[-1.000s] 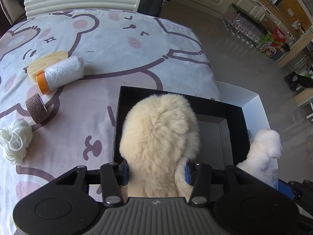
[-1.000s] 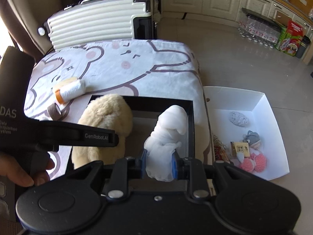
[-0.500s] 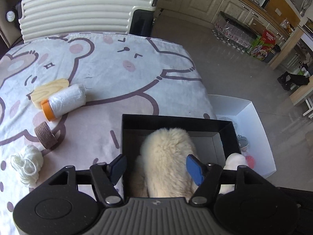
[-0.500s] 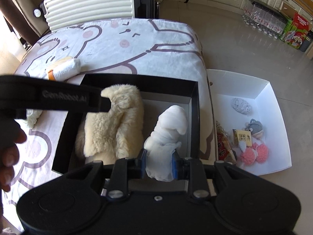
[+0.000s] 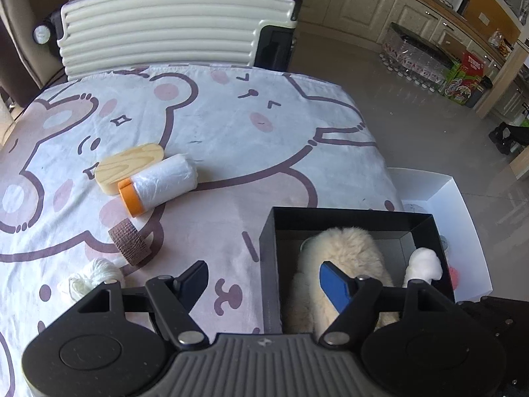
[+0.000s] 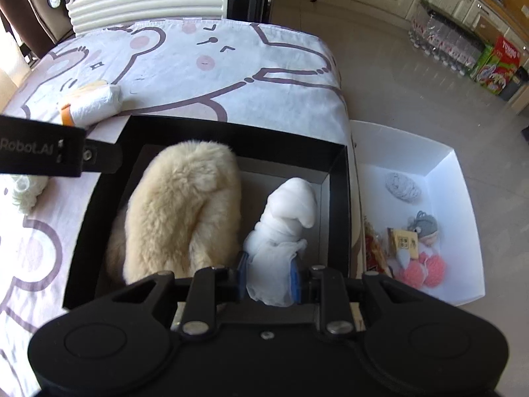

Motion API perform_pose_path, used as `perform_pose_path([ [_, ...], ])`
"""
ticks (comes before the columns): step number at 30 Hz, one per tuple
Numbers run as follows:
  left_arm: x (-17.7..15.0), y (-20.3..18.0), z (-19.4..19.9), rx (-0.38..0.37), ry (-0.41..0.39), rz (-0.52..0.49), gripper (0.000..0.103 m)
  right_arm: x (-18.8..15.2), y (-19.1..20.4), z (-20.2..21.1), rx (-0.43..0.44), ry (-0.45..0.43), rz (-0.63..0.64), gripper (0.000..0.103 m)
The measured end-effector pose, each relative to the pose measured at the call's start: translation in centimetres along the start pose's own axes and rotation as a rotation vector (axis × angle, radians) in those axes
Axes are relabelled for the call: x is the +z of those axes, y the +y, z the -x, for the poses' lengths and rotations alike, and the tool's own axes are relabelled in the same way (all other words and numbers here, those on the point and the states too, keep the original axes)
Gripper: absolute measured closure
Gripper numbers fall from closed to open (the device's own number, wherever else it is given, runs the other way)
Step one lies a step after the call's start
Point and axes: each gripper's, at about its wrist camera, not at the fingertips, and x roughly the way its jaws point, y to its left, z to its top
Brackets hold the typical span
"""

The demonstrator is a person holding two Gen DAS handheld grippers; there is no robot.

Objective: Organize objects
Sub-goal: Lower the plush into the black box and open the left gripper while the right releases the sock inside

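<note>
A cream furry plush (image 6: pixel 185 208) lies in the left half of a black box (image 6: pixel 337 198) on the bear-print bed. It also shows in the left wrist view (image 5: pixel 344 251). My left gripper (image 5: pixel 264 281) is open and empty, above the box's (image 5: pixel 267 254) left wall. My right gripper (image 6: pixel 269 271) is shut on a white sock bundle (image 6: pixel 284 215) and holds it over the right half of the box. The bundle's tip (image 5: pixel 425 263) shows in the left wrist view.
On the bed to the left lie a wooden block (image 5: pixel 129 167), a white roll with an orange cap (image 5: pixel 158 187), a brown bandage roll (image 5: pixel 130 241) and white yarn (image 5: pixel 89 279). A white tray (image 6: pixel 463 178) with small toys sits on the floor right. A cream suitcase (image 5: pixel 165 23) stands behind.
My left gripper opened, let the plush drop into the box, and pulled back up and left. My right gripper kept its hold on the sock bundle and came closer over the box.
</note>
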Motion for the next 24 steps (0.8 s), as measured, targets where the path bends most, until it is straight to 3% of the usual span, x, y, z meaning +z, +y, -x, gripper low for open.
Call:
perform_pose_path([
  [6, 0.4, 1.9, -0.1, -0.018, 0.0, 0.044, 0.028, 1.3, 0.7, -1.8, -0.056, -0.003, 0.013, 0.077],
  [10, 0.7, 2.4, -0.3, -0.021, 0.001, 0.059, 0.028, 2.1, 2.5, -2.2, 0.029, -0.008, 0.069, 0.077],
  [13, 0.7, 2.4, -0.4, -0.025, 0.005, 0.052, 0.028, 2.8, 4.5, -1.5, 0.141, -0.031, 0.118, 0.077],
  [17, 0.6, 2.1, -0.2, -0.026, 0.006, 0.032, 0.028, 3.1, 5.1, -1.1, 0.166, -0.023, 0.12, 0.079],
  [24, 0.0, 0.9, -0.1, -0.03, 0.019, -0.015, 0.028, 1.3, 3.4, -0.8, 0.184, 0.102, 0.128, 0.079],
])
